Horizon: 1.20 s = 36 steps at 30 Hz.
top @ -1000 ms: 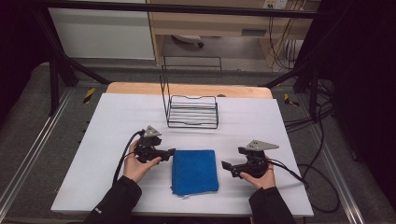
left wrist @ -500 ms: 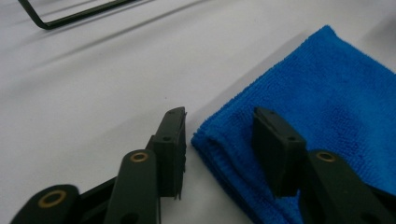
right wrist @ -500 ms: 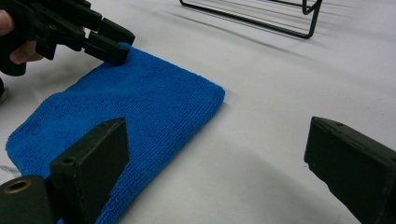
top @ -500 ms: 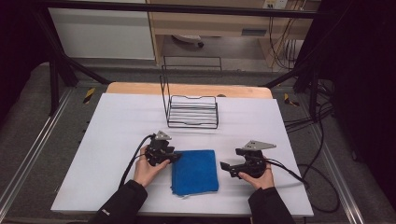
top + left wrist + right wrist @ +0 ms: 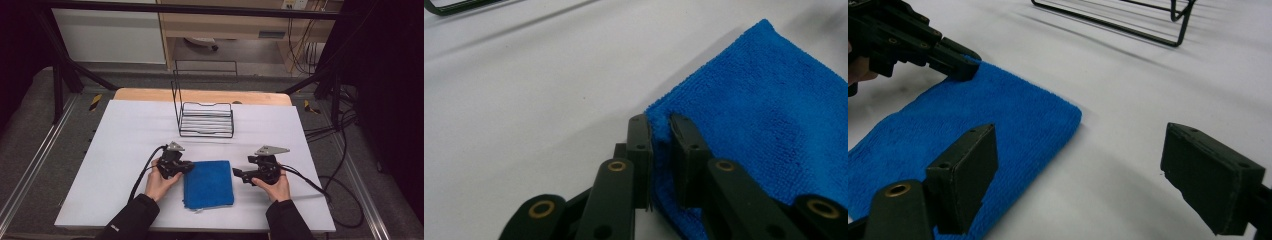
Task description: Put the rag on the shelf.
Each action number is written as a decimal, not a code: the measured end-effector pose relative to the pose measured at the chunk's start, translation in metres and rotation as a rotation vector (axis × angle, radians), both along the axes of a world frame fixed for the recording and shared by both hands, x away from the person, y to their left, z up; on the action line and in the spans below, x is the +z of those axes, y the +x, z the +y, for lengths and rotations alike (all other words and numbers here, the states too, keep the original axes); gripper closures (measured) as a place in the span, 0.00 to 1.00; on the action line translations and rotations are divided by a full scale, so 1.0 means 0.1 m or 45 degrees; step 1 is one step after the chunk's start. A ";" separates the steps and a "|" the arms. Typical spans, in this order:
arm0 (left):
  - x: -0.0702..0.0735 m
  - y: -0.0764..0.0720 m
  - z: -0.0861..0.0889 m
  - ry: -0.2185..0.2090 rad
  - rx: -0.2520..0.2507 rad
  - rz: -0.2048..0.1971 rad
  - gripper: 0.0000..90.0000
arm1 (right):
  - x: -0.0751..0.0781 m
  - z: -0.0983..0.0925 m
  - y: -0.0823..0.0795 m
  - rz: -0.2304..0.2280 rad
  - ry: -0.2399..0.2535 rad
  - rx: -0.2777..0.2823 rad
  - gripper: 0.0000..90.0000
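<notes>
A folded blue cloth (image 5: 208, 183) lies flat on the white tabletop (image 5: 125, 140) between both hands. My left gripper (image 5: 189, 167) sits at the cloth's far left corner. In the left gripper view its jaws (image 5: 659, 125) have just been closing and now pinch that corner of the cloth (image 5: 774, 100). My right gripper (image 5: 236, 173) stands just right of the cloth, pointing at its right edge. Its jaws (image 5: 1078, 137) are wide apart, have just been closing a little, and nothing is pressed between them. The cloth (image 5: 998, 110) reaches in front of one jaw, with the left gripper (image 5: 960, 67) at its far corner.
A black wire rack (image 5: 206, 119) stands upright at the middle back of the table, beyond the cloth, and appears as a rack (image 5: 1148, 25) in the right gripper view. Cables trail from both grippers over the table's near side. Bare white surface lies left and right.
The left gripper moved right to the cloth's far left corner and shut on it. The right gripper stayed in place beside the cloth.
</notes>
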<state>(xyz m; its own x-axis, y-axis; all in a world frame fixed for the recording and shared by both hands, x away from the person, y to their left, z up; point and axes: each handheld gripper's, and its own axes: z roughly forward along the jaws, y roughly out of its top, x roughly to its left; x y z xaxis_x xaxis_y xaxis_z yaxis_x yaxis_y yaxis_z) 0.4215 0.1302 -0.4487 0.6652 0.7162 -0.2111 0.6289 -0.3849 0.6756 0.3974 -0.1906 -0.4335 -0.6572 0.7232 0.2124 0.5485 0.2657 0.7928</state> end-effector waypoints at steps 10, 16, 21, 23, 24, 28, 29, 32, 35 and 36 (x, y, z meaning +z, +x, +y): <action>-0.01 -0.02 -0.01 0.002 -0.006 -0.025 0.91 | -0.03 0.27 0.27 0.031 -0.044 -0.017 0.35; -0.02 -0.03 -0.01 0.007 -0.010 -0.035 0.91 | -0.09 0.32 0.29 0.061 -0.042 -0.011 0.49; -0.02 -0.03 -0.01 0.007 -0.015 -0.040 0.91 | -0.16 0.36 0.29 0.100 -0.050 -0.001 0.61; -0.02 -0.02 -0.01 0.006 -0.018 -0.040 0.91 | -0.18 0.37 0.30 0.114 -0.062 -0.002 0.64; -0.02 -0.02 -0.01 0.005 -0.019 -0.040 0.91 | -0.18 0.37 0.30 0.122 -0.067 0.001 0.66; -0.02 -0.02 0.00 0.005 -0.030 -0.045 0.91 | -0.22 0.39 0.28 0.134 -0.072 0.010 0.74; -0.02 -0.02 0.00 0.004 -0.031 -0.045 0.91 | -0.22 0.39 0.28 0.137 -0.070 0.008 0.76; -0.02 -0.02 0.01 -0.007 -0.031 -0.037 0.91 | -0.22 0.39 0.28 0.156 -0.067 0.008 0.83; -0.02 -0.02 0.01 -0.008 -0.031 -0.037 0.91 | -0.22 0.39 0.28 0.181 -0.054 0.011 0.92; -0.02 -0.02 0.01 -0.004 -0.033 -0.039 0.92 | -0.21 0.39 0.28 0.183 -0.049 0.014 0.93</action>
